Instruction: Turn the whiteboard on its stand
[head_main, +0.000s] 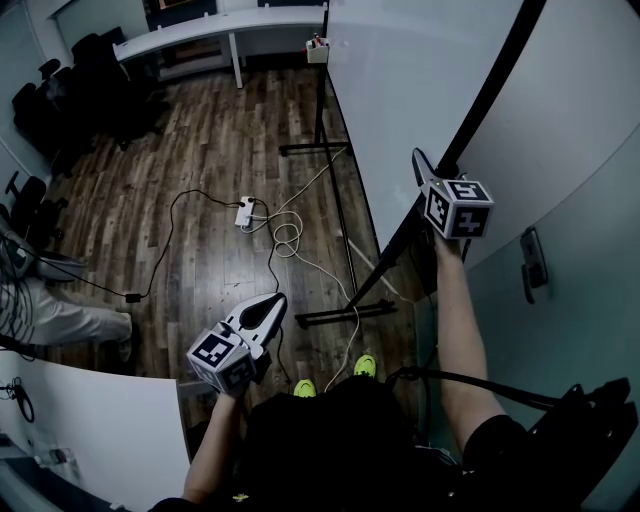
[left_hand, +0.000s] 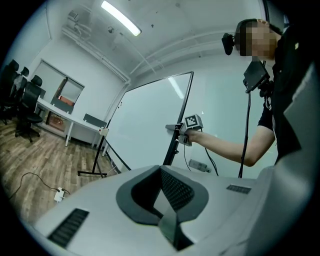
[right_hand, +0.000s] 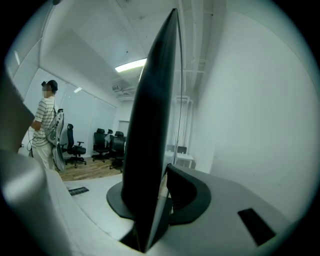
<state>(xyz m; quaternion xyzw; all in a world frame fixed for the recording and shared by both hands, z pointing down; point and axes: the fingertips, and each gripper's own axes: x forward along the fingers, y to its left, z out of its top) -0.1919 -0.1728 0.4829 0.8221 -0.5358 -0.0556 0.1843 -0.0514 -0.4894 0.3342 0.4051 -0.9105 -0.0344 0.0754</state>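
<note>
The whiteboard (head_main: 420, 90) is a big white panel in a black frame (head_main: 492, 85), carried on a black stand (head_main: 345, 312) with floor feet. My right gripper (head_main: 425, 172) is raised to the board's near edge and shut on the frame; in the right gripper view the dark frame edge (right_hand: 150, 125) runs up between the two jaws of the right gripper (right_hand: 155, 200). My left gripper (head_main: 262, 310) hangs low over the floor, away from the board, shut and holding nothing. In the left gripper view the left gripper (left_hand: 165, 200) is in front, and the whiteboard (left_hand: 150, 125) and right gripper (left_hand: 175, 129) lie beyond it.
A power strip (head_main: 245, 212) and looped cables (head_main: 290, 235) lie on the wood floor by the stand. A white desk (head_main: 220, 35) and office chairs (head_main: 60, 100) are at the back left. A person (head_main: 60, 310) stands at the left. A pale wall (head_main: 570, 260) is close on the right.
</note>
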